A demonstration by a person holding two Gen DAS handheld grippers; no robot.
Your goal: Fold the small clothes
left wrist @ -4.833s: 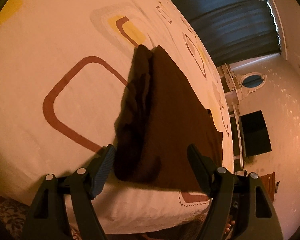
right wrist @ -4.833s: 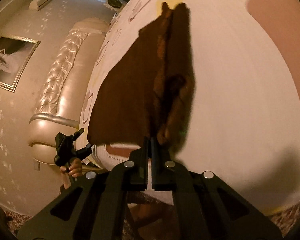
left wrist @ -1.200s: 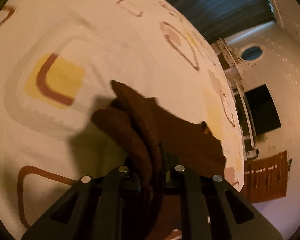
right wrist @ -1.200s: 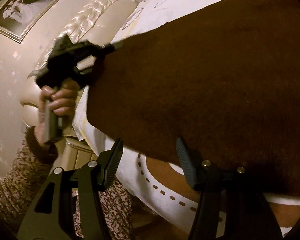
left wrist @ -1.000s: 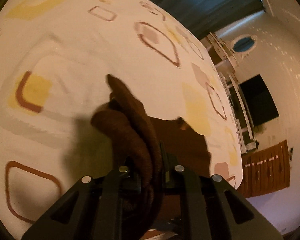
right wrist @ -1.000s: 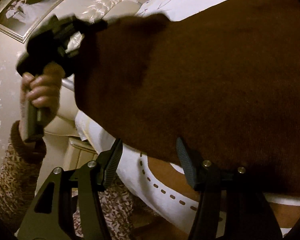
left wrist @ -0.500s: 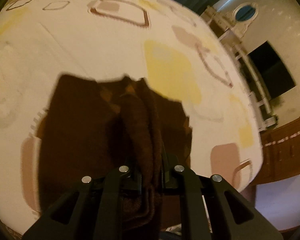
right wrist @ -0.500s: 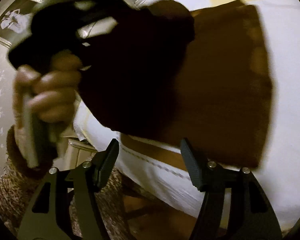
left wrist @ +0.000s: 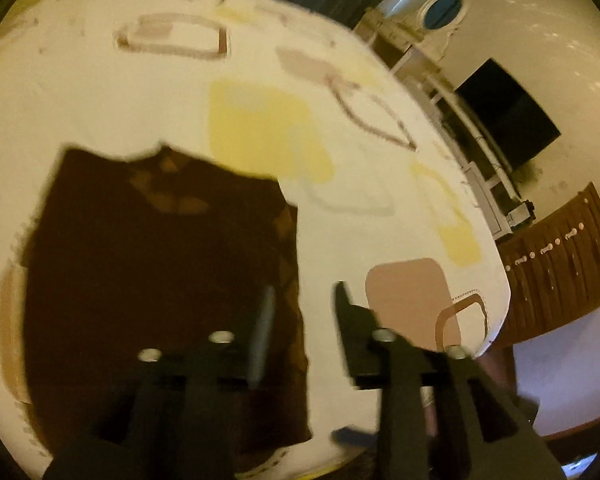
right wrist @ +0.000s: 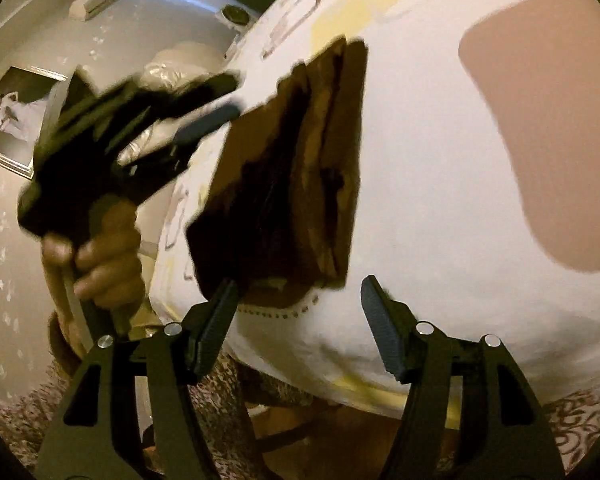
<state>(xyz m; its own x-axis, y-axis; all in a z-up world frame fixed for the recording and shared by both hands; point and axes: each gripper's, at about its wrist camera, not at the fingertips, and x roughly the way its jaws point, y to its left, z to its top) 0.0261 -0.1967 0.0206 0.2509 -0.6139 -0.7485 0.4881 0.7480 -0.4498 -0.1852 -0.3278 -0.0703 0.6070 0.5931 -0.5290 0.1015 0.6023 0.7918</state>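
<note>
Folded brown garment [left wrist: 160,272] on bedsheet [left wrist: 100,92]

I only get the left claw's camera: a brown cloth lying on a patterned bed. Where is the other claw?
Observer: The right gripper hovers by the edge of the bed, jaws open, nothing between them.
Operator: Is the cloth a single layer?
Observer: No. The brown garment shows several stacked layers along one side.
Operator: What carries my claw?
Observer: A hand grips the handle of the left gripper; its jaws are opening beside the garment, nothing between them.
</note>
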